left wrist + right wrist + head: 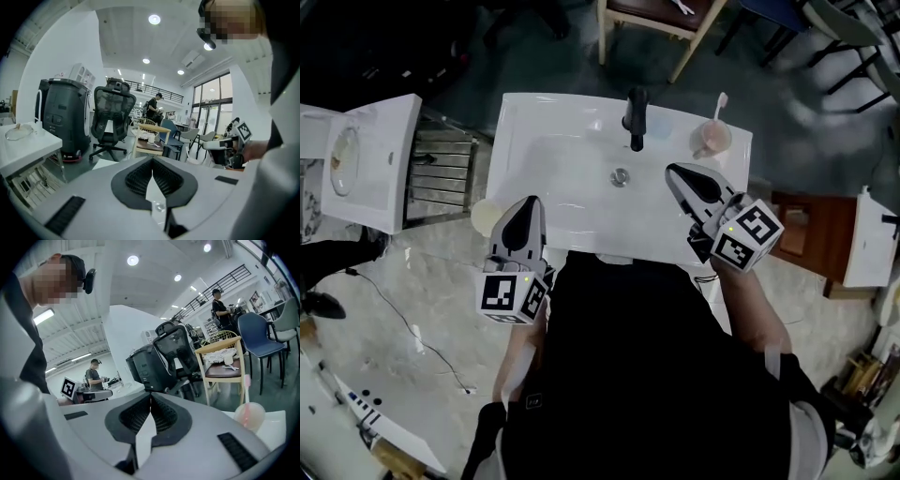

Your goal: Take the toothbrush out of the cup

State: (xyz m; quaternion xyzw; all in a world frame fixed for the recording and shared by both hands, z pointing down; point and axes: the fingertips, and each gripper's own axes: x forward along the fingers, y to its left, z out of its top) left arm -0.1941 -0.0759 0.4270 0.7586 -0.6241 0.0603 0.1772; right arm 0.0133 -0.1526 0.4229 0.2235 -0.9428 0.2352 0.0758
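So the setup was a big open workshop-type room with ceiling spotlights, a grey marbled floor, and a white sink point(572, 202) right in front of the person. There was one black faucet point(636, 117) at the back edge and one drain point(621, 176) in the middle of the bowl. A second white basin unit point(366, 159) stood off to the left. One wooden chair point(661, 23) sat behind the sink, and a black office chair point(110, 117) was further back.

The pink cup point(711, 139) stood upright on the sink's back right corner, to the right of the faucet. The toothbrush point(720, 103) was standing in it with its top poking up past the rim.

The right gripper point(675, 171) hovered over the right side of the bowl with its tips pointing toward the back. The cup was near it, a bit beyond and to the right of the tips, not touching. In the right gripper view the cup point(251, 416) and toothbrush point(245, 387) sat low on the right, off the line of the jaws. Those jaws were pressed fully together with nothing between them.

The left gripper point(528, 202) was over the front left of the sink, well apart from the cup. Its jaws were also closed tight and empty.

Count: one cup, one toothbrush, two grippers.
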